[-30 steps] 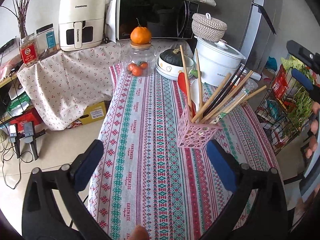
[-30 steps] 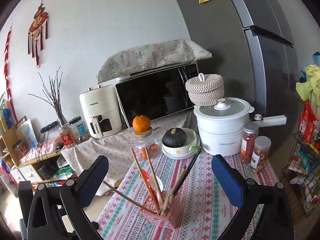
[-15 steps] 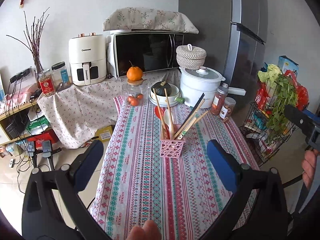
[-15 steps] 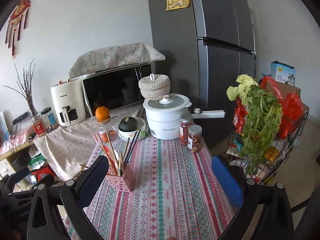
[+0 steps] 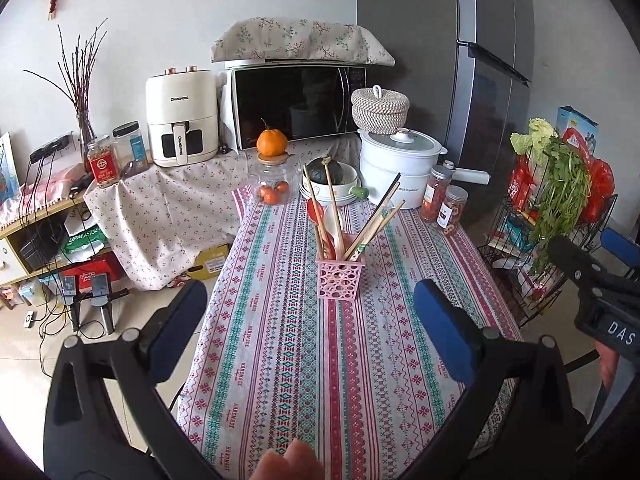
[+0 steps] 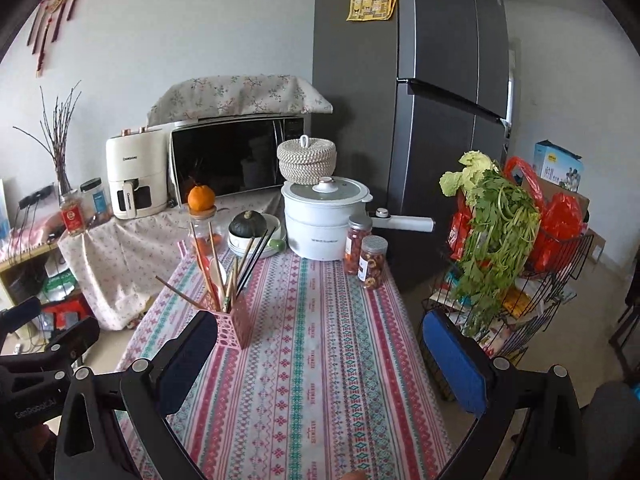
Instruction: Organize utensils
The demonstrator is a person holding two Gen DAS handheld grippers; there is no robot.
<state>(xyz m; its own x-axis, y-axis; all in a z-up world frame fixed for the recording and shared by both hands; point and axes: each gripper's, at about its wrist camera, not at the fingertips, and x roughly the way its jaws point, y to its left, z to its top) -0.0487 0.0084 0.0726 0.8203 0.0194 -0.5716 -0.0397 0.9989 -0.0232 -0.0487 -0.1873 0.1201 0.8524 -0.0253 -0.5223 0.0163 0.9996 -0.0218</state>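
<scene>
Grey fridge (image 6: 420,120), white wall (image 6: 180,20).

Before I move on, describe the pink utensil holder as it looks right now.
The pink utensil holder is a small square basket, apparently plastic, with round cutouts in its walls. It stands upright on the striped tablecloth, near the table's middle. Wooden and dark chopsticks lean out of it in several directions, beside a red spoon and a white spoon. Neither tool touches it.

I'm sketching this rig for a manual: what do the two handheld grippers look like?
Both the left gripper and the right gripper have black plastic frames with silver pivot screws and blue padded fingers. White lettering marks their black bodies.
</scene>
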